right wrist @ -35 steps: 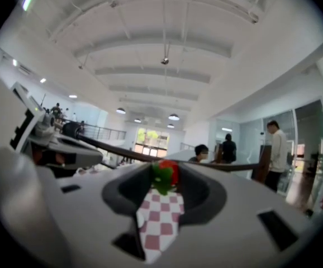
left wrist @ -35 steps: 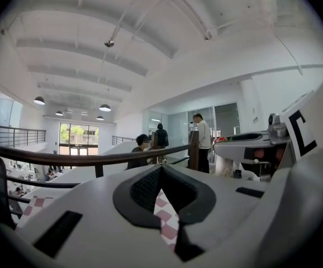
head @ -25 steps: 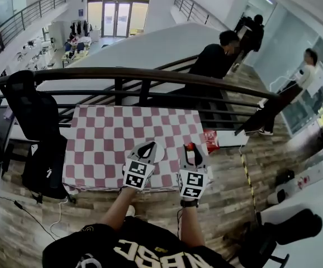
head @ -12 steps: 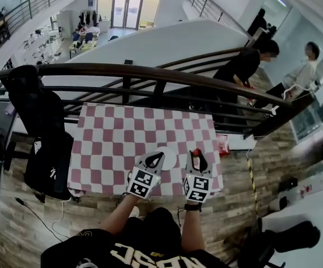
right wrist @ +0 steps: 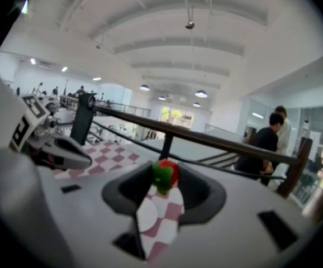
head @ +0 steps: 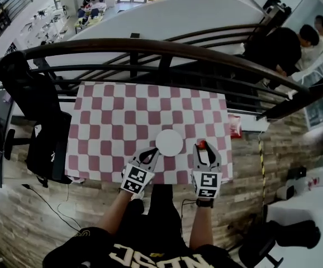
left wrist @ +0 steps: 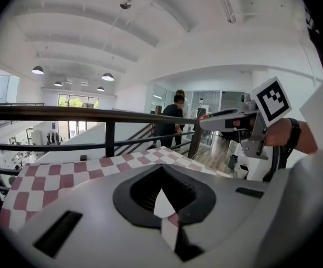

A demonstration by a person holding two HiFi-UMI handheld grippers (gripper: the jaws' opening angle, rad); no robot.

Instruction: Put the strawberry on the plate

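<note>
In the head view a round white plate (head: 169, 142) lies on the red-and-white checked table (head: 122, 116) near its front edge. My right gripper (head: 203, 148) hovers just right of the plate, shut on a small red strawberry (head: 202, 144). In the right gripper view the strawberry (right wrist: 165, 176), red with green leaves, sits pinched at the tips of that gripper (right wrist: 162, 184). My left gripper (head: 152, 152) is at the plate's near left rim, with its jaws together and nothing in them. The left gripper view shows its tips (left wrist: 161, 192) meeting above the checked cloth.
A dark handrail (head: 150, 48) runs behind the table's far edge. A black office chair (head: 36, 110) stands at the table's left. A red packet (head: 235, 126) lies on the wooden floor at the right. People (head: 287, 46) stand on the stairs beyond the rail.
Both grippers have moved forward over the table's front edge with the strawberry still held. The plate, earlier partly covered by the left gripper, now shows whole between them.
</note>
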